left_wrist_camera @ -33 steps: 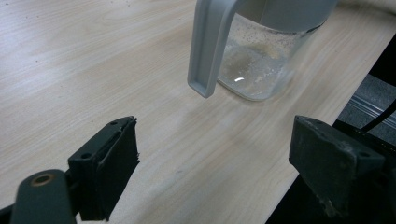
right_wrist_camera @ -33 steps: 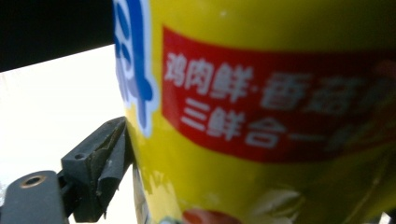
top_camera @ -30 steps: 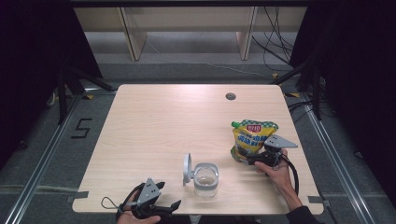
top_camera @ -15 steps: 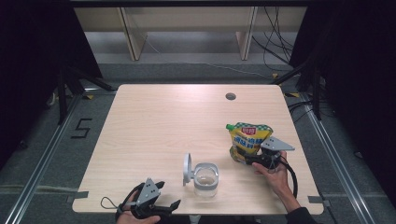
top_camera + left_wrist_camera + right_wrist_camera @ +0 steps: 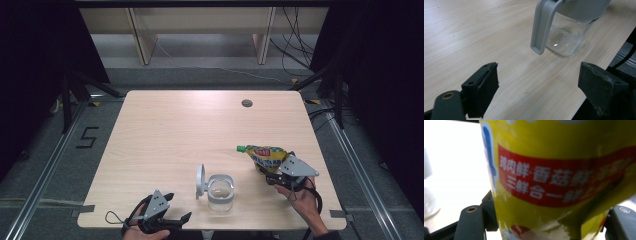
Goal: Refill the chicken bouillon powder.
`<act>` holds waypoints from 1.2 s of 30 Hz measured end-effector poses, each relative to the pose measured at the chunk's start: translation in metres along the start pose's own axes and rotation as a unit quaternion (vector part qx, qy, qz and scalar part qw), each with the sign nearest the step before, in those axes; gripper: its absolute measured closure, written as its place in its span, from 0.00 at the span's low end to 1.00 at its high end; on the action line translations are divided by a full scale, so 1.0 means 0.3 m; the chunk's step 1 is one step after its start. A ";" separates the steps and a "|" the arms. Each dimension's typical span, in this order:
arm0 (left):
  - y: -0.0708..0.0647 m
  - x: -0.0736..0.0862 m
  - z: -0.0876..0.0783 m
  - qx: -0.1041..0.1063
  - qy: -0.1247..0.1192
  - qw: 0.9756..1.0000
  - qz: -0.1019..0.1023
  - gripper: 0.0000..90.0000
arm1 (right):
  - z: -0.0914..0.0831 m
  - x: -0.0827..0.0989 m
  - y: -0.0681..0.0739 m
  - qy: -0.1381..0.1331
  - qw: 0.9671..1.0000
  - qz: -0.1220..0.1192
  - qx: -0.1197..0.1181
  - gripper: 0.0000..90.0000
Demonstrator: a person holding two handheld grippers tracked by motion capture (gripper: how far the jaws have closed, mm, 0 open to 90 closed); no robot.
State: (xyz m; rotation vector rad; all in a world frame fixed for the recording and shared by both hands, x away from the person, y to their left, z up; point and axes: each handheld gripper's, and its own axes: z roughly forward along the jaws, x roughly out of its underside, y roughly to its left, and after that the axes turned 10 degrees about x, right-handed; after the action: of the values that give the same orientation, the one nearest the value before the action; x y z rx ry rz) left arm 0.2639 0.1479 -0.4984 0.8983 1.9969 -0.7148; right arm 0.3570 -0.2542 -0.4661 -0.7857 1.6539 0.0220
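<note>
A yellow seasoning pouch (image 5: 264,156) with a green cap (image 5: 241,148) is lifted off the table and tipped, its cap pointing left toward the jar. My right gripper (image 5: 272,176) is shut on the pouch's lower part; its jaws have just been closing with the pouch between them. In the right gripper view the pouch (image 5: 554,170) sits between both fingers (image 5: 489,212). A clear glass jar (image 5: 220,192) with its grey flip lid (image 5: 200,181) standing open rests near the table's front edge. My left gripper (image 5: 176,223) is open at the front left, the jar (image 5: 570,37) ahead of it.
The light wooden table (image 5: 175,130) has a round cable hole (image 5: 246,103) at the back right. Its front edge runs close beside the left gripper (image 5: 539,92). Dark floor and rails surround the table.
The pouch stood upright on the table; now it is raised and tipped leftward. The right gripper moved left and up with it. The left gripper stayed put.
</note>
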 end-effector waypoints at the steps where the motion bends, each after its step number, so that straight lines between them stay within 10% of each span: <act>1: -0.001 0.000 -0.001 -0.002 0.002 1.000 -0.001 0.18 | -0.018 -0.010 0.002 -0.010 1.000 -0.015 0.007 0.36; 11: 0.000 0.001 0.002 -0.004 -0.004 1.000 -0.011 0.18 | -0.142 -0.075 0.086 -0.006 0.992 -0.124 0.014 0.36; 21: 0.002 0.001 0.001 -0.006 0.001 1.000 -0.012 0.18 | -0.143 -0.090 0.142 0.015 0.972 -0.231 0.037 0.36; 26: 0.003 0.002 0.001 -0.005 0.001 1.000 -0.013 0.18 | -0.142 -0.100 0.176 0.033 0.944 -0.318 0.074 0.36; 28: 0.005 0.001 0.001 -0.005 0.003 1.000 -0.009 0.18 | -0.141 -0.101 0.185 0.036 0.940 -0.329 0.079 0.36; 29: 0.004 0.002 0.001 -0.006 0.002 1.000 -0.009 0.18 | -0.139 -0.107 0.188 0.031 0.929 -0.360 0.082 0.36; 31: 0.004 0.001 0.001 -0.006 0.003 1.000 -0.009 0.18 | -0.137 -0.113 0.196 0.031 0.916 -0.390 0.090 0.36; 33: 0.004 0.001 0.001 -0.005 0.002 1.000 -0.010 0.18 | -0.136 -0.107 0.206 0.032 0.919 -0.382 0.095 0.36; 36: 0.004 0.002 0.001 -0.004 0.003 1.000 -0.009 0.18 | -0.136 -0.116 0.209 0.028 0.907 -0.408 0.102 0.36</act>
State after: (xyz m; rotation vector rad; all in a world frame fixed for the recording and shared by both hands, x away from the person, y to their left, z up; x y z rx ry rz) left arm 0.2649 0.1485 -0.4993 0.8789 2.0143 -0.7145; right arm 0.2914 -0.2069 -0.4503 -1.2641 1.2406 -0.7579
